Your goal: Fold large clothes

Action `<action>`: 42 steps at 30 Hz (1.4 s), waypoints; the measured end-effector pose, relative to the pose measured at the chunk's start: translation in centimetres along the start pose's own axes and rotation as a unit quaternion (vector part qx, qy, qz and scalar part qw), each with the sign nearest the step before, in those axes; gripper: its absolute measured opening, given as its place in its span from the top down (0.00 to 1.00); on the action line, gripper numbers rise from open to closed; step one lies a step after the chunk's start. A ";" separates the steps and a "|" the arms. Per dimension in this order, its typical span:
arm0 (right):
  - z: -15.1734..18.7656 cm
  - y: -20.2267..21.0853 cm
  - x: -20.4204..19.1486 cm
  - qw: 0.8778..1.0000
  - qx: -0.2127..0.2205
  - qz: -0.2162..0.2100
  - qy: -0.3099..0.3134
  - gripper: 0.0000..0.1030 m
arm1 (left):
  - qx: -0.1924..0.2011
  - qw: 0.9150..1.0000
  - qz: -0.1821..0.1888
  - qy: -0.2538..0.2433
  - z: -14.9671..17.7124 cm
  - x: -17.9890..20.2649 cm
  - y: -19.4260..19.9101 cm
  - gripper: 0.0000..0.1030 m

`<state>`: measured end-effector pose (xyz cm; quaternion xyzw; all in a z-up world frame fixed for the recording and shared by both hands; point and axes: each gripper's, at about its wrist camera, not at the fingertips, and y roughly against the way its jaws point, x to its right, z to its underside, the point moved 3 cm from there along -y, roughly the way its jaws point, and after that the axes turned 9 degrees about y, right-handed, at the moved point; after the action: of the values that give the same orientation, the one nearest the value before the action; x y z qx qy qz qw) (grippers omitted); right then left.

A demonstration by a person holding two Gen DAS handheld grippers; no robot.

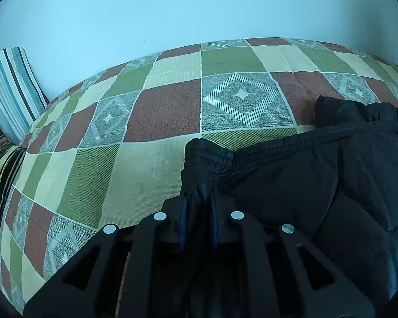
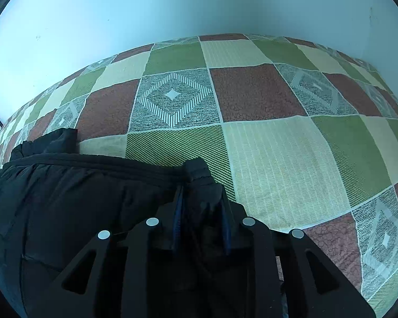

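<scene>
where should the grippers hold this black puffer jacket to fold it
By the two ends of its ribbed elastic hem, coming from the near side, as now: the left gripper pinches the left corner, the right gripper the right corner. The black jacket hangs taut between them over the patchwork bedspread.

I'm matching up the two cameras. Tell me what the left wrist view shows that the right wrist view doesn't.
Only the left wrist view shows the striped cushion against the wall and the left claw. Only the right wrist view shows the right claw. Both show the black padded jacket, each claw shut on a corner of its elastic hem, on the checkered bedspread.
</scene>
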<state>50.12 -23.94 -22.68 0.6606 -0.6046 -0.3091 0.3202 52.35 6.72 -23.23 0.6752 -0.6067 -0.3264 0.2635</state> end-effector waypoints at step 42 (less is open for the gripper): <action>3.5 2.4 -14.7 0.995 0.055 0.049 0.063 0.43 | 0.026 0.999 0.030 0.030 5.8 9.6 5.8 0.33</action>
<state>44.74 -9.61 -22.53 0.6648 -0.6309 -0.2172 0.3358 44.62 -3.34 -23.81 0.6731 -0.6267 -0.2821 0.2729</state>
